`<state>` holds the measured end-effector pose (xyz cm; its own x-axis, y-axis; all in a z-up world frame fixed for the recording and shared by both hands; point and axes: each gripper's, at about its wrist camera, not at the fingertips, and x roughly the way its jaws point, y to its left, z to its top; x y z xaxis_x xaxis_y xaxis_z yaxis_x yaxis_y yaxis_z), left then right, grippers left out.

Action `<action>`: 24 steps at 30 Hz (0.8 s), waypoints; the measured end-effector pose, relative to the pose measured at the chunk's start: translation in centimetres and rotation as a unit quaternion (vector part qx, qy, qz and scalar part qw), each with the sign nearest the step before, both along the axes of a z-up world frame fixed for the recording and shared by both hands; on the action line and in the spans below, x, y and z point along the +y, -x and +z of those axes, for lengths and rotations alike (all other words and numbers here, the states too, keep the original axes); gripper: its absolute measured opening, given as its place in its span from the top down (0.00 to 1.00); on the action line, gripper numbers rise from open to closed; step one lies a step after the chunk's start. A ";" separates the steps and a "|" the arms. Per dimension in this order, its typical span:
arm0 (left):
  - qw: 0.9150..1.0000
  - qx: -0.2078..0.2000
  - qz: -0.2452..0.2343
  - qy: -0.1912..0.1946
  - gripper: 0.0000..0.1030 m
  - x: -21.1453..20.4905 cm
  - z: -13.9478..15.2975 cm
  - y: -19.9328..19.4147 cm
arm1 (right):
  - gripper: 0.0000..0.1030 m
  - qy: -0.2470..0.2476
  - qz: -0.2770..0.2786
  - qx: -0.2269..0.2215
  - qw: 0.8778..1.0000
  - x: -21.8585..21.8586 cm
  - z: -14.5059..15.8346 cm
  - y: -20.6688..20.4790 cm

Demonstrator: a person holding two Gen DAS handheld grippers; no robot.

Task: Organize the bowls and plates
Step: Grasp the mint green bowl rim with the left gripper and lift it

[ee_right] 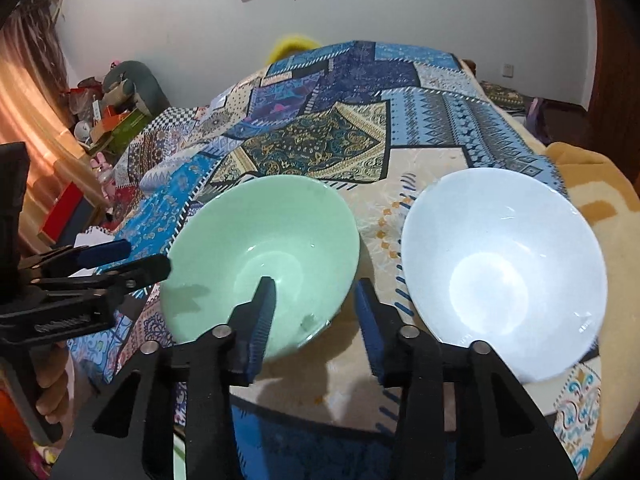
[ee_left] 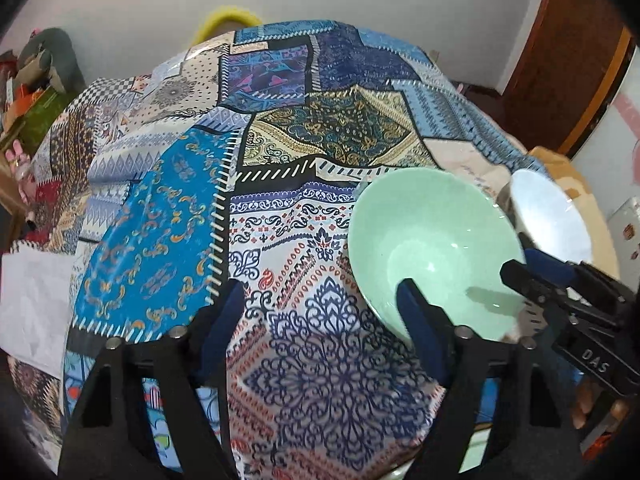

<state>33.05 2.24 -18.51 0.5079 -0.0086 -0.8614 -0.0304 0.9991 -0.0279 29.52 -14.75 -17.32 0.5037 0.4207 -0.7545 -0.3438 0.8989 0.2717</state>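
Straddling the green bowl's [ee_right: 260, 256] near rim, right gripper [ee_right: 316, 300] spread apart.
One finger inside, one outside — set to pinch; left gripper [ee_left: 320, 308] open, empty; white bowl [ee_right: 500, 272] sits just beside on the patchwork cloth [ee_left: 280, 140].

Two black hand-held grippers with blue finger pads

The left hand-held gripper [ee_left: 320, 312] has a matte black frame made of angular, triangular arms with cut-out openings. Round silver pins sit at the joints of these arms. Its two fingers [ee_left: 420, 320] are long and narrow, and dark blue padding covers their inner faces. The right hand-held gripper [ee_right: 316, 304] has the same build: black linkage arms, silver pivot pins, and fingers [ee_right: 262, 312] whose blue pads have fine ribs along the edge. In the left wrist view, the side of the right gripper body carries a small black plate with the pale letters "DAS".
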 end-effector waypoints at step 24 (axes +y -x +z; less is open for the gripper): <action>0.998 0.043 -0.038 -0.024 0.83 -3.2 -3.1 -2.2 | 0.69 0.029 0.008 -0.018 0.999 1.4 -0.7 -0.5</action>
